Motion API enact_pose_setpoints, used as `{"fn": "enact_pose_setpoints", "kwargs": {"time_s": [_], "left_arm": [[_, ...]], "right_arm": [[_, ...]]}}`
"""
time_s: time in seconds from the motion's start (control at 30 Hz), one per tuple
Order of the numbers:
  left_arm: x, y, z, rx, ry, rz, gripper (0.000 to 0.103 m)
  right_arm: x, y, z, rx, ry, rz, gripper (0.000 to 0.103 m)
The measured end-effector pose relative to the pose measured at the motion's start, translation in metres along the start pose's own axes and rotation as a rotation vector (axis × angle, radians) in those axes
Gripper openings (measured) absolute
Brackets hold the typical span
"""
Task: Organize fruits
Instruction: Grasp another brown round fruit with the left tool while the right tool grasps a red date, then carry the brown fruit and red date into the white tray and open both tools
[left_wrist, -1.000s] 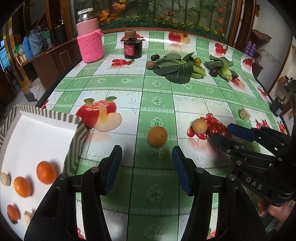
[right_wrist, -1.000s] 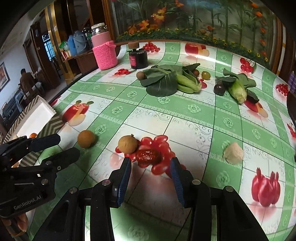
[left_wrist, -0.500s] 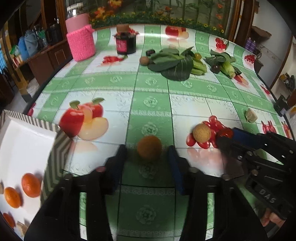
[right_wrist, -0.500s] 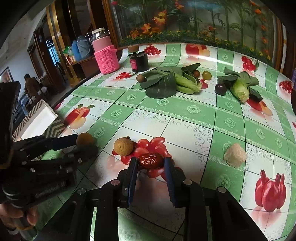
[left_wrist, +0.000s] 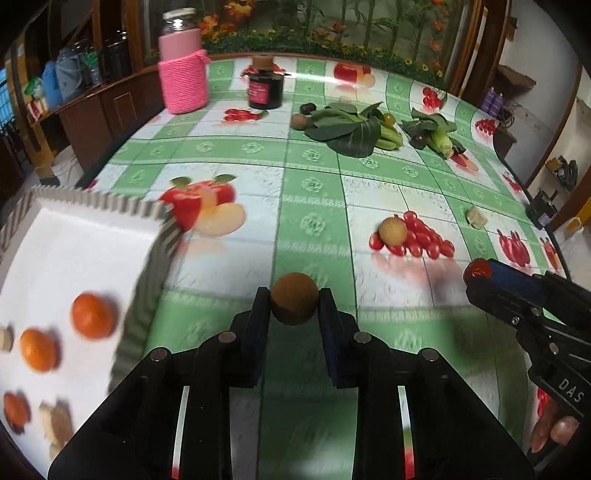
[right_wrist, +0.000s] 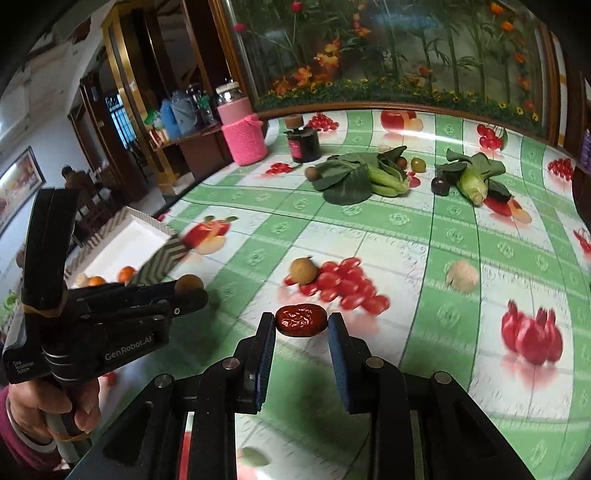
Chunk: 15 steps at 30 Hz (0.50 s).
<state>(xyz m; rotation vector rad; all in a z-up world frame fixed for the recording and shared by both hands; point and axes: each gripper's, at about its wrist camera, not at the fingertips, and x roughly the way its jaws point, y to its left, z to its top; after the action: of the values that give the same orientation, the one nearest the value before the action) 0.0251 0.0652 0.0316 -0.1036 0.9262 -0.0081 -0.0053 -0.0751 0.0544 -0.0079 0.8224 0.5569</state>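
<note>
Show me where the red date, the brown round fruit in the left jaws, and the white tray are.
red date (right_wrist: 301, 320), right wrist view, centre of its wrinkled skin.
brown round fruit (left_wrist: 294, 298), left wrist view, middle of its front.
white tray (left_wrist: 74, 258), left wrist view, bare floor.

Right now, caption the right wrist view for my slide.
Right claw shut on a red date above the tablecloth, left claw alongside holding a brown fruit.

Fruit-print tablecloth (left_wrist: 314, 192) over the whole table. Left of the left tool, a white tray (left_wrist: 74, 240). Ahead and right, a tan longan (left_wrist: 392, 231); further right, a pale chunk (left_wrist: 476, 217). Far ahead: pink-sleeved jar (left_wrist: 183, 70), dark jar (left_wrist: 265, 86), leafy greens (left_wrist: 351, 127), corn (left_wrist: 441, 140).
</note>
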Motion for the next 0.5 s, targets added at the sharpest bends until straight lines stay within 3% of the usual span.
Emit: {"fn": "enact_pose_setpoints", "kwargs": {"time_s": [0.13,0.5], "left_arm": [[-0.021,0.011,-0.016,-0.020,-0.015,0.011,0.025],[-0.062,0.039,-0.047,-0.016,-0.086,0.099,0.025]], "right_arm": [[-0.006,0.013,-0.011,0.036,-0.014,0.047,0.029],[-0.006,0.071,-0.031,-0.007,0.002,0.093,0.028]]}}
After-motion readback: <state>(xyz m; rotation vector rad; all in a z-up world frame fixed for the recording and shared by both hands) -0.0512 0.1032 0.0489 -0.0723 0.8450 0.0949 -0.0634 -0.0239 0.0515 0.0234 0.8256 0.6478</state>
